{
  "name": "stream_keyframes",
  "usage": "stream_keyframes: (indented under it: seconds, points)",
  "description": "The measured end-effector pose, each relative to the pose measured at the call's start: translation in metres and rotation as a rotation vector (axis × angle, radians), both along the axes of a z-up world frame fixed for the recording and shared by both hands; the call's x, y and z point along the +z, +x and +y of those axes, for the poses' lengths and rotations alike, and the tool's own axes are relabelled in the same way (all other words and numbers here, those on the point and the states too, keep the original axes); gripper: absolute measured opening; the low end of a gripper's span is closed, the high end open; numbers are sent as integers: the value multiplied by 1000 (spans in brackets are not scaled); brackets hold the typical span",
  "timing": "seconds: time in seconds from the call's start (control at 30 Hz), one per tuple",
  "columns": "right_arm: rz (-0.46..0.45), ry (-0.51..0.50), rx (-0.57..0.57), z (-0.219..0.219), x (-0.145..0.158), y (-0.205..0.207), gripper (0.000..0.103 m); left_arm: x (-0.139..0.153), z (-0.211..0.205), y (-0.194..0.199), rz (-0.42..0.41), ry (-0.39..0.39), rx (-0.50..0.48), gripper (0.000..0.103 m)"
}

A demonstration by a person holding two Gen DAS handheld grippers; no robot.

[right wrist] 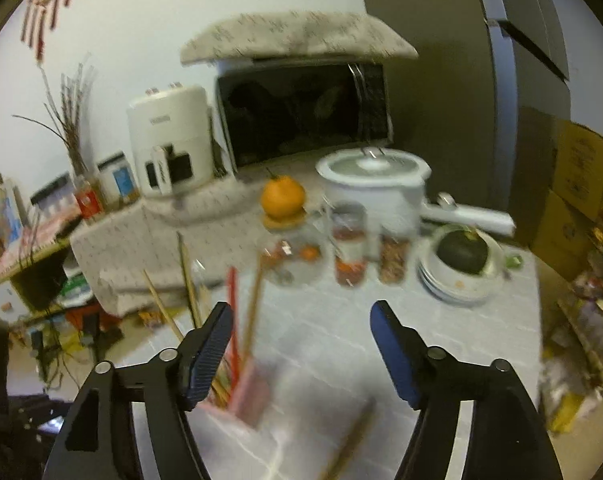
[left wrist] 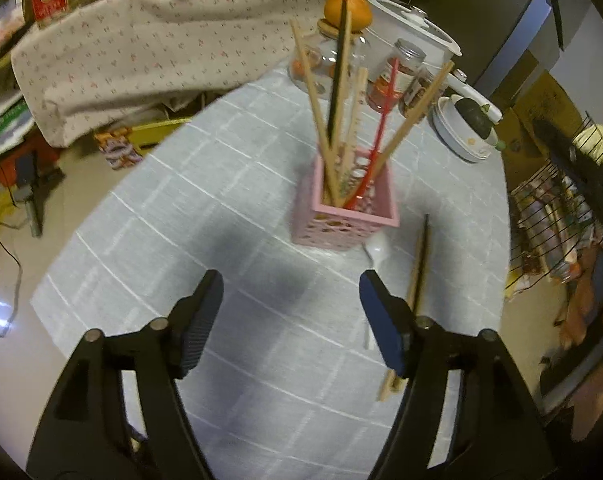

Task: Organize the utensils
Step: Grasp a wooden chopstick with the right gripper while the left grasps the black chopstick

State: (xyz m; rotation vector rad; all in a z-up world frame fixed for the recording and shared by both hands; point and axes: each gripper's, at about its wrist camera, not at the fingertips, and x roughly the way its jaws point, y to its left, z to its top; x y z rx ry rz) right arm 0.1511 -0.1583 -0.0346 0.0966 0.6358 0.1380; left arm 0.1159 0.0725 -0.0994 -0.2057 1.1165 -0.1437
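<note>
A pink perforated plastic holder point(left wrist: 347, 216) stands upright near the middle of the round table covered in a pale grey checked cloth point(left wrist: 189, 208). Several light wooden chopsticks point(left wrist: 321, 120), a black chopstick point(left wrist: 338, 76) and a red plastic utensil point(left wrist: 379, 144) lean out of its top at different angles. Just in front of the holder a white plastic spoon point(left wrist: 375, 252) lies flat, and beside it a pair of wooden chopsticks point(left wrist: 415, 280) lies on the cloth, partly hidden behind one finger of the left tool. Behind the holder stand a clear glass jar with an orange on its lid point(left wrist: 347, 10), two smaller filled glass jars point(left wrist: 395, 80), a white lidded pot point(left wrist: 413, 32) and a stack of white bowls holding a dark green squash point(left wrist: 467, 128).

The left gripper point(left wrist: 291, 308) hangs over bare cloth with its jaws spread wide and nothing between them. The right gripper point(right wrist: 301, 344) is likewise released and empty; in its blurred view the pink holder sits low, just by its left finger
</note>
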Motion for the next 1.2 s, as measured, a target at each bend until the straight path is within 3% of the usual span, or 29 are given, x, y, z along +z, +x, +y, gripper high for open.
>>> stream_keyframes:
  seconds: [0.3, 0.57, 0.7, 0.97, 1.2]
  points:
    - [239, 1, -68, -38, -42, -3, 81, -26, -27, 1, 100, -2, -18, 77]
    - [552, -16, -53, -50, -111, 19, 82, -46, -45, 5, 148, 60, -63, 77]
    - [659, -27, -31, -49, -142, 27, 82, -50, -50, 8, 158, 68, -78, 77]
    - [751, -15, -26, -51, -176, 41, 80, -55, -60, 12, 155, 101, -115, 77]
    - [782, 0, -18, -45, -187, 51, 53, -56, -66, 12, 151, 119, -140, 77]
